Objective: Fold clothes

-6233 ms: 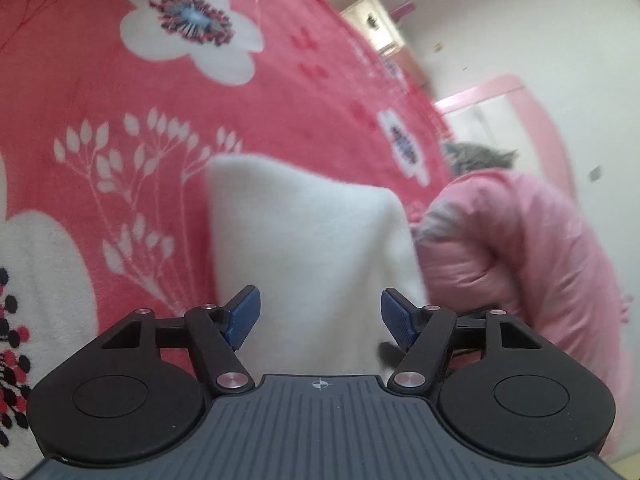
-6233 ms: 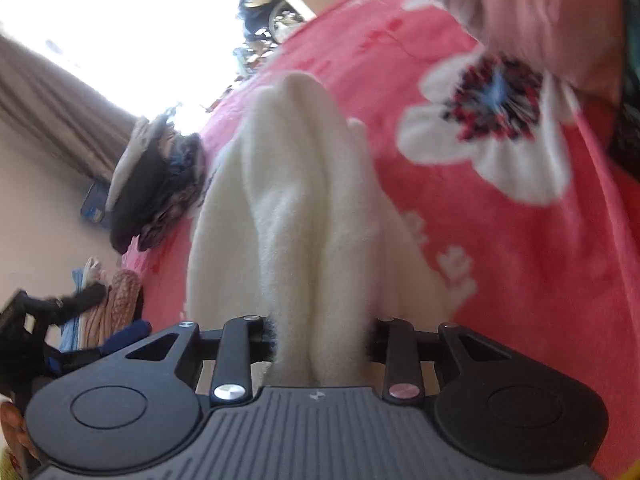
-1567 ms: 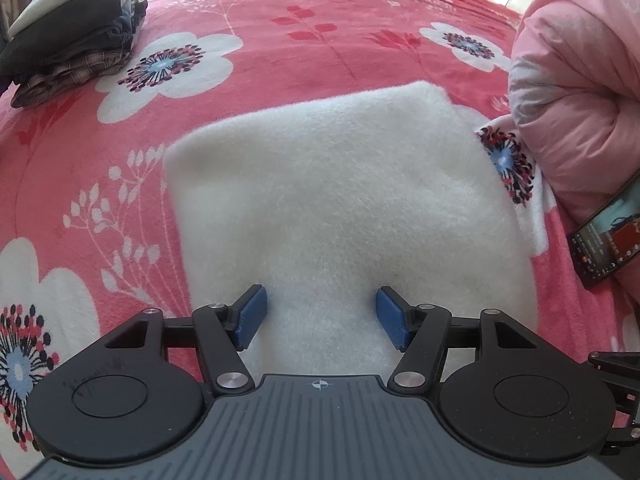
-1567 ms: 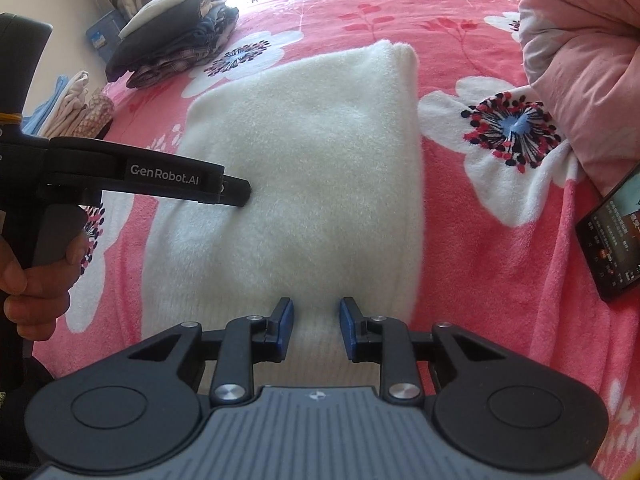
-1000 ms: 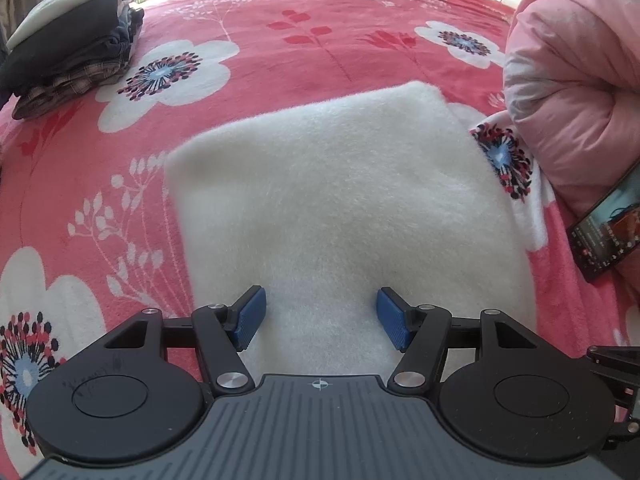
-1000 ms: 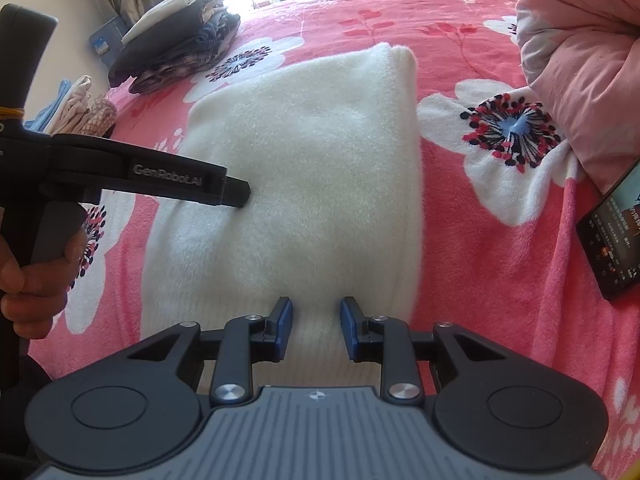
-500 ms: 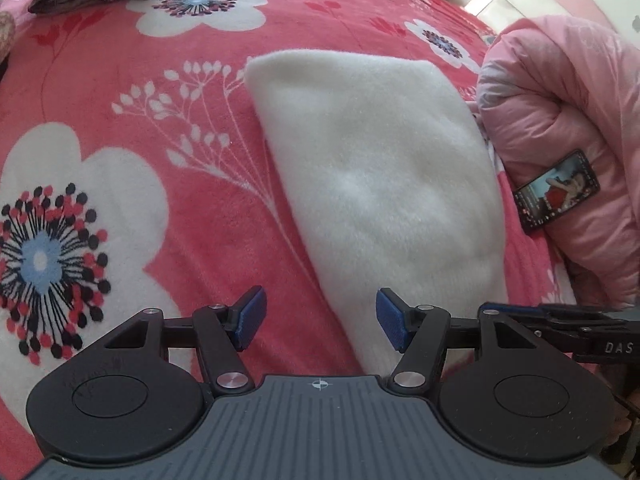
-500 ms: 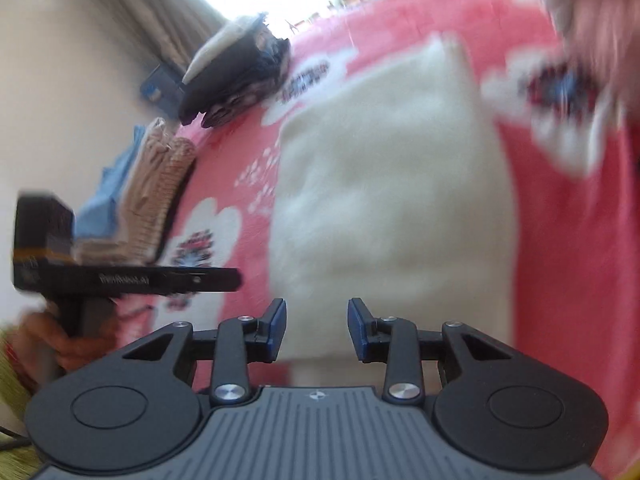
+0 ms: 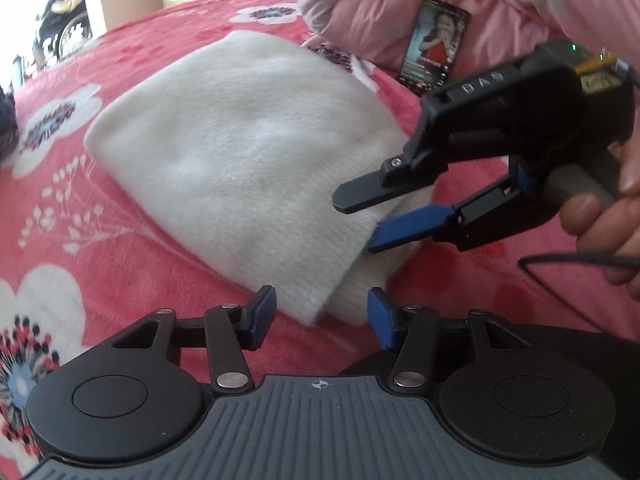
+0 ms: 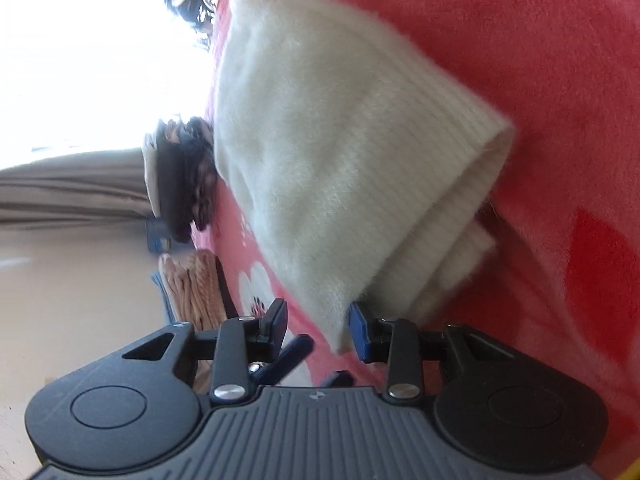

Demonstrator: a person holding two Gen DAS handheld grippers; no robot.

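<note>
A white fluffy garment [image 9: 240,140], folded into a thick pad, lies on the red flowered blanket [image 9: 120,240]. Its near ribbed corner sits between the blue pads of my left gripper [image 9: 322,314], whose jaws are closing without pressing on the cloth. My right gripper [image 9: 362,220] comes in from the right, rolled on its side, with one finger above the ribbed hem and the other at its edge. In the right wrist view the garment [image 10: 320,140] fills the middle, and its corner hangs beside the right pad of my open right gripper [image 10: 318,322].
A pink quilt [image 9: 400,12] and a phone [image 9: 434,44] lie just beyond the garment on the right. A person's hand [image 9: 608,216] holds the right gripper's handle. Stacks of folded clothes [image 10: 180,180] and a beige knit pile [image 10: 196,288] sit at the blanket's far side.
Both grippers have dropped to the garment's near ribbed edge. The right gripper has rolled onto its side. The left jaws have narrowed around the corner.
</note>
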